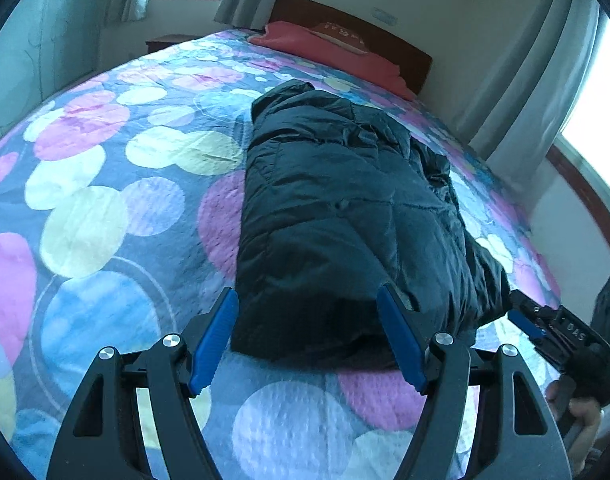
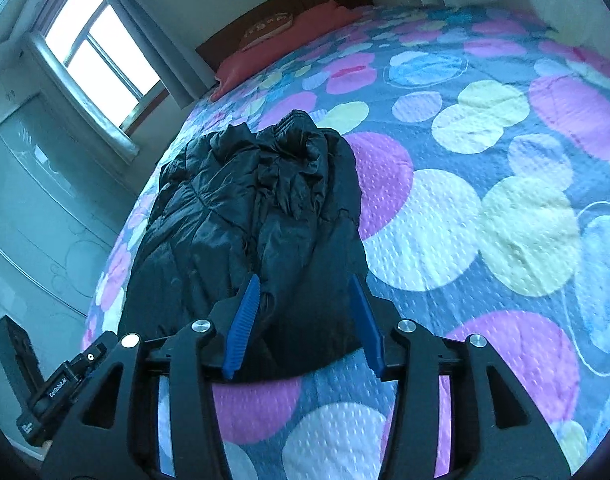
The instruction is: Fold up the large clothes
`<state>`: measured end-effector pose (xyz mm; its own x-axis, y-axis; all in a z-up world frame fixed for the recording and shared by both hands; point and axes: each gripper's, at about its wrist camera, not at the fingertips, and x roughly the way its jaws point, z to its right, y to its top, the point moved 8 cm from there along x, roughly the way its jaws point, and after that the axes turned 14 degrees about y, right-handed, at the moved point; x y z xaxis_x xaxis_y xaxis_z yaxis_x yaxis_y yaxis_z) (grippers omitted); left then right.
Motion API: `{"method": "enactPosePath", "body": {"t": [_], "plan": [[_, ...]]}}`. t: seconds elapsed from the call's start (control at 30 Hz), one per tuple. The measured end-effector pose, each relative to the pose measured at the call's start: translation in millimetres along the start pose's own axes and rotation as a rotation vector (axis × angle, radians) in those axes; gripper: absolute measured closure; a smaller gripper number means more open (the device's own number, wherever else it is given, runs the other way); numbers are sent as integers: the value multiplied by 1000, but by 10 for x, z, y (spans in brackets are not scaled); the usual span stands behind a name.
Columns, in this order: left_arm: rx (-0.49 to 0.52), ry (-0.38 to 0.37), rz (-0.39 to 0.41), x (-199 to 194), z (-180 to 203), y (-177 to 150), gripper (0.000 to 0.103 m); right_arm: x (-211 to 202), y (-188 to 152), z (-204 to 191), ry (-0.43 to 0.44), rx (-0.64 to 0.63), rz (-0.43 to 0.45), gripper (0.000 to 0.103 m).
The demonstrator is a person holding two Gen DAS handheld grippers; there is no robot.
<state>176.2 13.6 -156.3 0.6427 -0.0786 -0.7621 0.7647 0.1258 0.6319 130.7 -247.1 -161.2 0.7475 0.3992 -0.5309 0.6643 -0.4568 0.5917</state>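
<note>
Jacket (image 1: 337,216): dark, puffy, folded into a long bundle. It lies on the bed (image 1: 105,208), on a bedspread printed with pink, yellow, white and blue circles. In the left wrist view the bundle runs from the near edge away toward the headboard (image 1: 385,36); its left side is a fairly straight fold, its right side is looser and creased. In the right wrist view the top layer is bunched and wrinkled along the middle, and a ribbed cuff or hem shows at the far end.

Left gripper (image 1: 307,312): jaws spread wide, blue pads either side of the near end of the jacket as seen, pressing on nothing. Whether the tips touch the cloth cannot be told.

Right gripper (image 2: 303,308): jaws parted, blue pads apart with the near end of the jacket seen between them; no cloth is pinched. This gripper also shows at the right edge of the left wrist view, just beside the jacket's near right corner, with a hand (image 1: 581,416) on its handle.

Red pillow (image 1: 329,52): at the head of the bed, against the headboard, well apart from the jacket.

Windows with curtains (image 2: 93,52) stand beyond the bed.
</note>
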Motion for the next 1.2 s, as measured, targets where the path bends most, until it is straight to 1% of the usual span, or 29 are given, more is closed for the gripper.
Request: {"method": "enactPosePath", "body": {"t": [0.1, 0.13, 0.23, 0.27, 0.3, 0.4, 0.43, 0.63, 0.77, 0.9, 1.2], "plan": [[11, 28, 14, -68, -15, -28, 32, -49, -42, -45, -28, -35, 3, 52], [18, 43, 22, -104, -18, -42, 32, -60, -69, -69, -43, -52, -3, 48], [34, 85, 51, -206, -18, -68, 32, -88, -165, -169, -85, -113, -11, 45], [38, 101, 64, -248, -18, -72, 29, -95, -193, -220, -99, -140, -12, 41], [41, 113, 75, -288, -17, -76, 26, -97, -209, -261, -109, -161, -11, 40], [49, 129, 100, -387, -9, -72, 24, -144, -255, -458, -151, -252, 4, 37], [55, 138, 114, -436, -6, -65, 24, -160, -257, -503, -158, -269, 8, 33], [65, 182, 172, -666, 4, -17, 22, -347, -220, -860, -195, -401, 68, 24], [66, 192, 201, -805, 7, 5, 22, -462, -198, -989, -196, -431, 101, 23], [74, 220, 228, -885, 10, 20, 22, -519, -189, -1033, -199, -439, 120, 23], [71, 232, 248, -964, -9, 14, 22, -529, -223, -1023, -196, -427, 110, 23]]}}
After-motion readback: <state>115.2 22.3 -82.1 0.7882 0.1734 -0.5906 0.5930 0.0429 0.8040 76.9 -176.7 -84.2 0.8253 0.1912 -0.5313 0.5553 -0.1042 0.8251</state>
